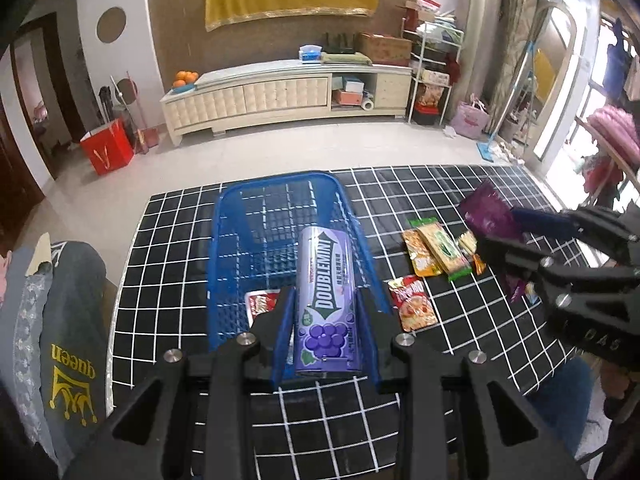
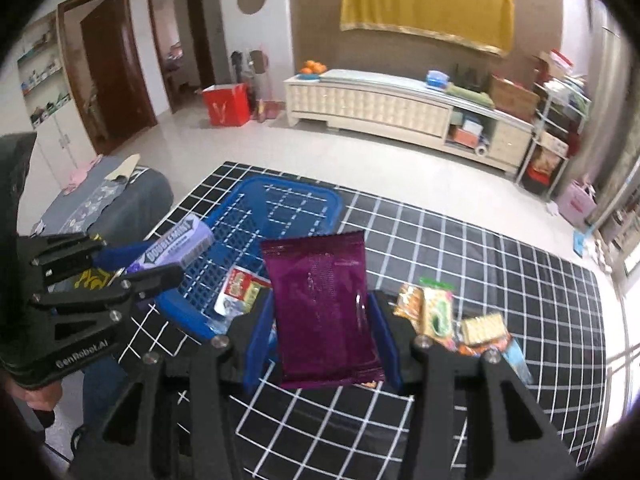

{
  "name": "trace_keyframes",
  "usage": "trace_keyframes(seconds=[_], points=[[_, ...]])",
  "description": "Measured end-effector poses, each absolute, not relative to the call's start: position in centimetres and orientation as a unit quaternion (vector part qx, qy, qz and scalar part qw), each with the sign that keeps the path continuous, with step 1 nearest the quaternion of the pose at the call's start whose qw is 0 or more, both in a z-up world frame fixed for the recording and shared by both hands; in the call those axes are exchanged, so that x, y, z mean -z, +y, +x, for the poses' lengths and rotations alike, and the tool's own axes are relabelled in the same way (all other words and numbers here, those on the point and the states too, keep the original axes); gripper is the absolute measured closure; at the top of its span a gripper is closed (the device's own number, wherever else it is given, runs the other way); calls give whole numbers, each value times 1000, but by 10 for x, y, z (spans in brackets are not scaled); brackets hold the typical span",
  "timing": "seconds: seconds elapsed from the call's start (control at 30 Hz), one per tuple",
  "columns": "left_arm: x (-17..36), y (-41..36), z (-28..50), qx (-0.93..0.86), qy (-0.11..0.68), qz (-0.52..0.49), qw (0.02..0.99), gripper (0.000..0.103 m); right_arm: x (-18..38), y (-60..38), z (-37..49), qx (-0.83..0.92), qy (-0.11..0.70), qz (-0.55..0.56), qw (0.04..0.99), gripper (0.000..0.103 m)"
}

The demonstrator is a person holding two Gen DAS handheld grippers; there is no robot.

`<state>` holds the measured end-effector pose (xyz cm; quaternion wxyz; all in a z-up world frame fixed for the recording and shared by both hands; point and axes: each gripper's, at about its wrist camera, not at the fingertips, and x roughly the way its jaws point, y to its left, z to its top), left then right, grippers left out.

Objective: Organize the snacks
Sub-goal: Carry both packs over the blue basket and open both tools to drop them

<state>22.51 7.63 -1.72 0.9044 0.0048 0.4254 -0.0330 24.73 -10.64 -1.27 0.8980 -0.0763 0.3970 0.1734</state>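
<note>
My left gripper (image 1: 326,312) is shut on a purple Doublemint pack (image 1: 326,292) and holds it over the near end of the blue mesh basket (image 1: 276,200); the pack also shows in the right wrist view (image 2: 180,242). A red snack packet (image 1: 262,304) lies inside the basket. My right gripper (image 2: 322,316) is shut on a dark purple foil packet (image 2: 320,304), held above the table just right of the basket (image 2: 280,208). Several small snack packets (image 1: 436,250) lie on the table between the basket and the right gripper (image 1: 516,220).
The table (image 1: 420,360) has a black cloth with a white grid. A red-and-white packet (image 1: 412,304) lies near the basket's right wall. A grey cushioned seat (image 1: 60,320) stands left of the table. A cream cabinet (image 1: 280,92) stands on the far wall.
</note>
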Motion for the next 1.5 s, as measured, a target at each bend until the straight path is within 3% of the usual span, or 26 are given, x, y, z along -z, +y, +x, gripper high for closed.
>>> trace_keyframes(seconds=[0.4,0.7,0.97,1.07,1.13,1.5], points=[[35,117,265,28,443,2,896,75,44,-48,303,-203,426,-105,876,51],[81,128,305,51,486,-8,872,75,91,-40,339,-205,468,-106,853,51],[118,126,330,80,531,-28,843,74,91,-50,336,-199,466,-106,856,51],[120,125,332,69,527,-25,846,73,91,-51,338,-196,464,-113,857,51],[119,129,333,67,526,-28,847,65,90,-51,336,-195,464,-113,856,51],[84,152,305,50,495,-38,867,60,75,-35,333,-212,467,-104,852,51]])
